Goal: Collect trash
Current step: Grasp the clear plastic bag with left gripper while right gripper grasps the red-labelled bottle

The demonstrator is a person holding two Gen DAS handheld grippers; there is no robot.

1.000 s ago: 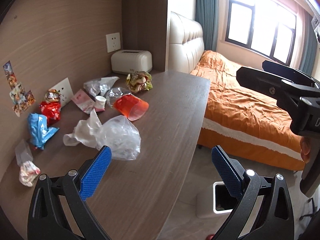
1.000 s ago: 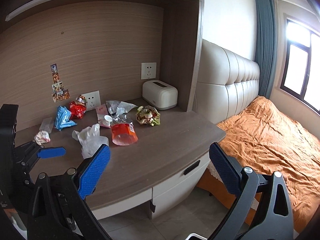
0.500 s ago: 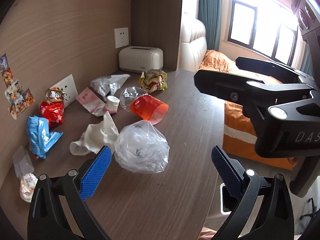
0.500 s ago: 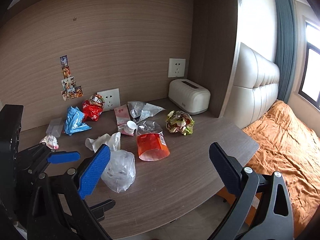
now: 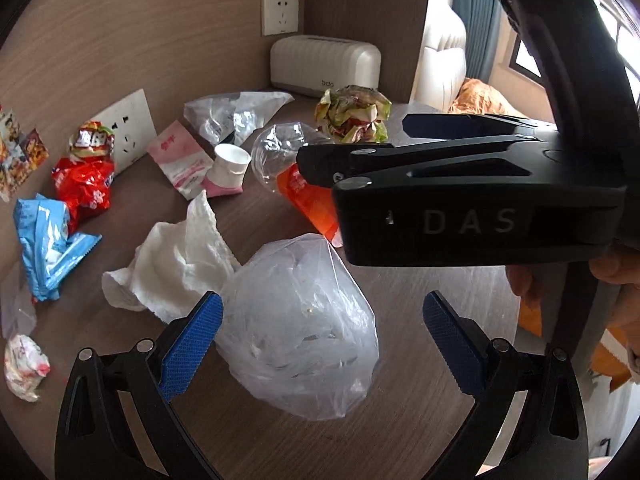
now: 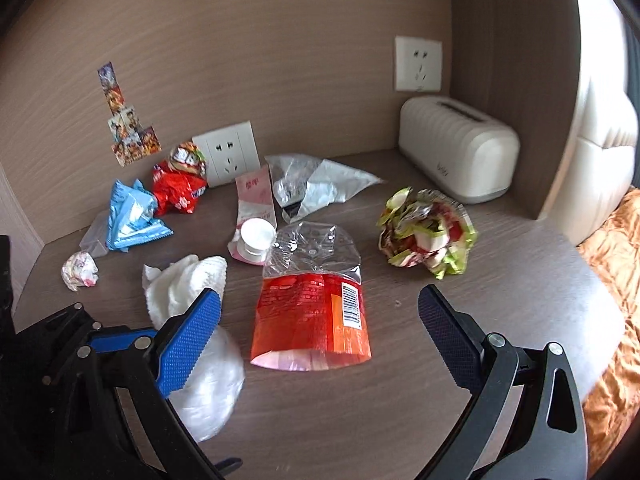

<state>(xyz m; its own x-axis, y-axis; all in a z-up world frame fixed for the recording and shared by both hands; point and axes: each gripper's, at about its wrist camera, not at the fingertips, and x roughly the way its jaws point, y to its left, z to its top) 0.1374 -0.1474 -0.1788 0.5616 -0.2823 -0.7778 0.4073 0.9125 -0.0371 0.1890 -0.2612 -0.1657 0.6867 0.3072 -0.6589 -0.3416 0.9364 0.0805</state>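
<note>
- Centrally on the wooden desk (image 5: 420,432): a crumpled clear plastic bag (image 5: 304,332), lying flat, taken as landmark for all else.
- Straddling that bag: left gripper (image 5: 322,332), jaws spread wide, blue pads either side, left pad just beside or touching the film (cannot tell which), nothing clamped.
- Just left of the bag, touching it: a wadded white paper towel (image 5: 176,264).
- Beyond the bag: an orange-and-clear snack bag (image 6: 312,308) lying flat, barcode up.
- Over that snack bag: right gripper (image 6: 320,320), jaws wide apart, holding nothing, pads well clear on both sides.
- Farther back from the bag: small white cup (image 6: 256,238) on a pink packet (image 6: 256,196), a flattened clear wrapper (image 6: 316,184) behind those.
- Back right of the bag: crumpled green-and-red wrapper (image 6: 428,234), then a white toaster (image 6: 456,152) against the wall.
- Far left of the bag: red snack packet (image 5: 82,184), blue wrapper (image 5: 48,248), small white paper ball (image 5: 24,364).
</note>
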